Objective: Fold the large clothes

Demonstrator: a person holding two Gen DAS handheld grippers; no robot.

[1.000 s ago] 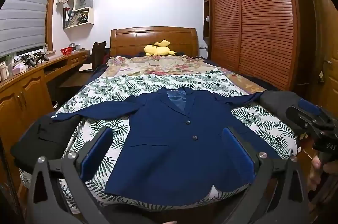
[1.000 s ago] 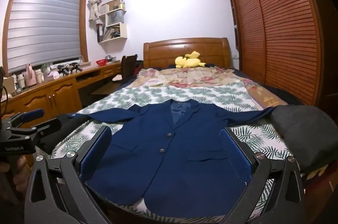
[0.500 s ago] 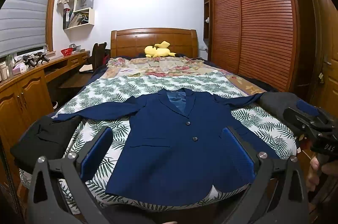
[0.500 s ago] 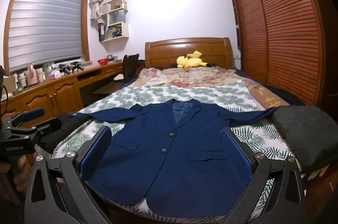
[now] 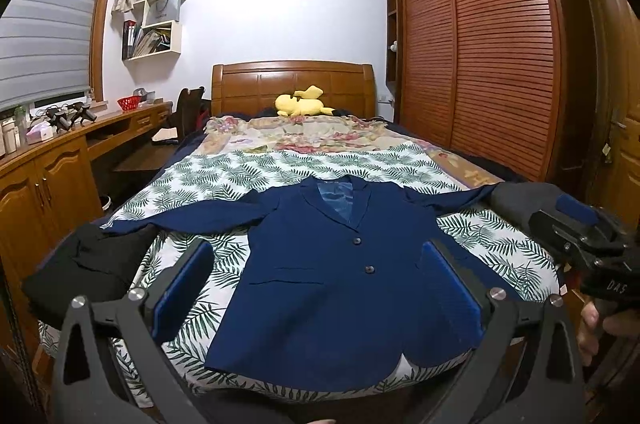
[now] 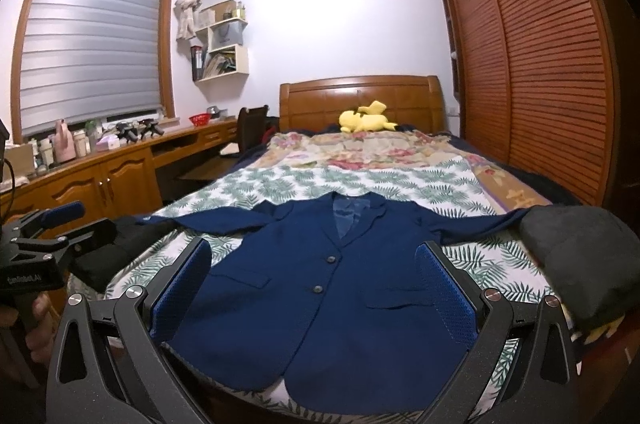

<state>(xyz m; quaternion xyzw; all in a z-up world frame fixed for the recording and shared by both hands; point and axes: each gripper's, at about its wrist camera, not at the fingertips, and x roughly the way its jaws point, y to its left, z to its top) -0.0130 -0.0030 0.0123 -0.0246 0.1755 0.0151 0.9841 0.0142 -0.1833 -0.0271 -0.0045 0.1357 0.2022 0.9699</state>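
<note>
Navy blue buttoned blazer [image 5: 344,280] lies flat, sleeves spread, on the leaf-print bed [image 5: 224,176]; left tool [image 5: 316,296] and right tool [image 6: 312,292] both wide open, empty: pinch sleeve cuffs first, fold inward evenly.

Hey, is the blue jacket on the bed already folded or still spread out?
Spread out, unfolded. The blue jacket lies flat, front up, on the bed, both sleeves stretched out sideways, front buttoned. Neither hand-held gripper touches it.

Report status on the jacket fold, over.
Left gripper open, right gripper open, both empty. Blue jacket flat on the bed, buttoned, sleeves spread, unfolded. Black garment and grey bundle at sleeve ends.
</note>
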